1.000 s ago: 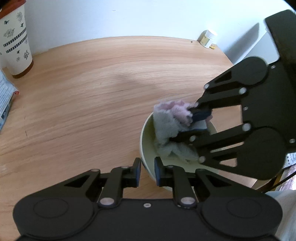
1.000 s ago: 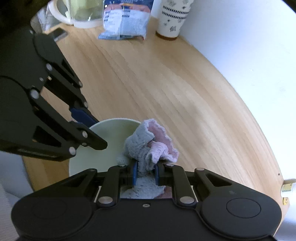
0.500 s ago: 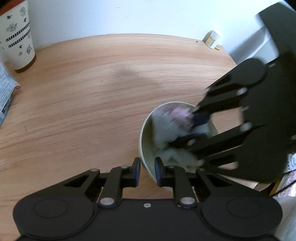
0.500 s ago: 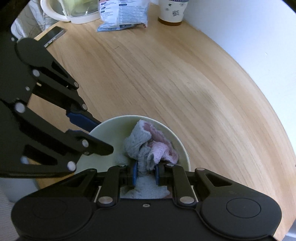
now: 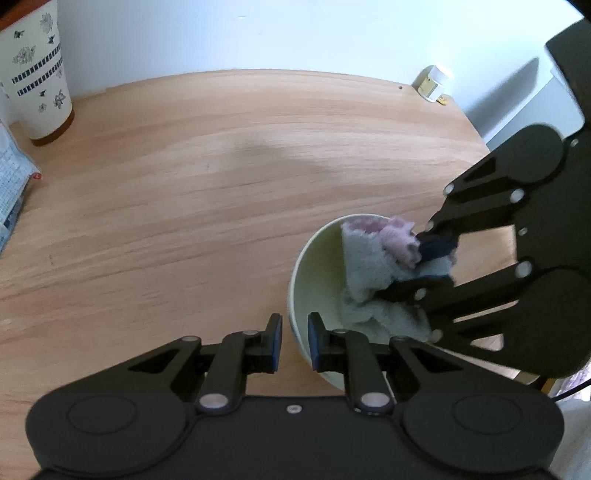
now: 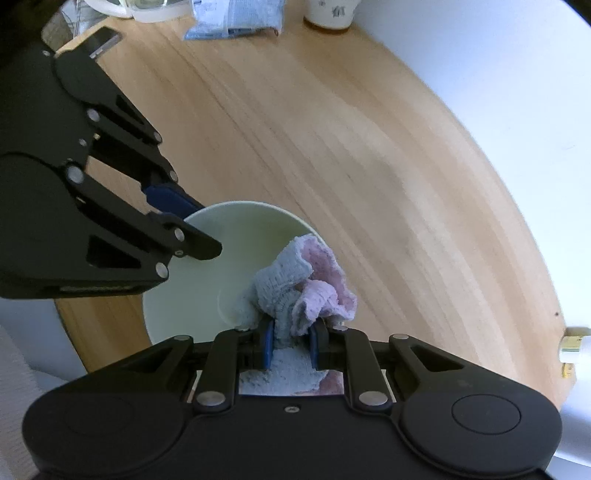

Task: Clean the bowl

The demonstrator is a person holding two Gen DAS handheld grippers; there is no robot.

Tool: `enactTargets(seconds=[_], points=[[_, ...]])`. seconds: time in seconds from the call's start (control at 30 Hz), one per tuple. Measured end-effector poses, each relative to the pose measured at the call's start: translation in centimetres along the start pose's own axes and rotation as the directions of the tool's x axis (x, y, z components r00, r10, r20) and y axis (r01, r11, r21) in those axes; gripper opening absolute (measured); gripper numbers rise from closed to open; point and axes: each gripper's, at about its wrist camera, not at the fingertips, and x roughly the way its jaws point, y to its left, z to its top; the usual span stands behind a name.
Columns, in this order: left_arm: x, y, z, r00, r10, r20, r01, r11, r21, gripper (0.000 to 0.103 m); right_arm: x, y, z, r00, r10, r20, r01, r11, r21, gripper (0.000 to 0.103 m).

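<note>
A pale green bowl (image 5: pixel 317 269) (image 6: pixel 207 258) sits near the table's front edge. My left gripper (image 5: pixel 294 341) is shut on the bowl's near rim, one finger inside and one outside; it also shows in the right wrist view (image 6: pixel 184 221). My right gripper (image 6: pixel 291 341) is shut on a grey and pink cloth (image 6: pixel 299 291) and presses it against the bowl's inner wall. In the left wrist view the cloth (image 5: pixel 373 266) fills the bowl's right side, with the right gripper (image 5: pixel 428 266) behind it.
A wooden round table (image 5: pixel 203 177) carries a patterned cup (image 5: pixel 37 77) and a blue and white packet (image 5: pixel 11 184) at the far left. A small white jar (image 5: pixel 434 83) stands at the far right edge. A kettle base (image 6: pixel 147 7) and a phone (image 6: pixel 103 38) lie at the far end.
The right gripper has swept the cloth around inside the bowl, from its middle to the side wall near the rim. The left gripper keeps its hold on the rim.
</note>
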Motion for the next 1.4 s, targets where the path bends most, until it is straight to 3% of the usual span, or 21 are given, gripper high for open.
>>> enactTargets(seconds=[0.17, 0.43, 0.6, 0.7, 1.03, 1.27, 1.4], points=[[0.0, 0.2, 0.0, 1.0, -0.005, -0.002, 0.005, 1.0, -0.004, 0.014, 1.3, 0.0, -0.1, 1.0, 0.019, -0.006, -0.019, 1.0, 0.004, 0.02], [0.1, 0.3, 0.0, 1.0, -0.013, -0.013, 0.013, 1.0, -0.022, 0.012, 2.1, -1.3, 0.2, 0.992, 0.124, 0.02, -0.125, 0.985, 0.12, 0.021], [0.4, 0.3, 0.1, 1.0, -0.008, -0.012, 0.008, 0.999, -0.034, 0.011, -0.2, -3.7, -0.6, 0.962, 0.27, 0.035, -0.27, 0.935, 0.232, 0.021], [0.6, 0.3, 0.2, 1.0, 0.004, -0.007, -0.005, 0.999, -0.048, 0.011, -1.2, -4.3, -1.0, 0.947, 0.32, 0.025, -0.317, 0.92, 0.231, 0.021], [1.1, 0.1, 0.6, 1.0, 0.026, 0.005, -0.025, 0.997, -0.075, 0.01, 1.2, -1.0, 0.8, 0.939, 0.337, -0.074, -0.326, 0.937, 0.124, 0.021], [0.9, 0.1, 0.2, 1.0, 0.029, 0.009, -0.028, 0.997, -0.07, 0.009, 1.6, 1.2, 1.3, 0.969, 0.24, -0.054, -0.238, 0.97, 0.041, 0.021], [0.7, 0.3, 0.1, 1.0, 0.019, 0.007, -0.018, 0.996, -0.09, 0.007, 1.7, 3.7, 1.7, 0.991, 0.132, -0.011, -0.132, 0.991, 0.015, 0.023]])
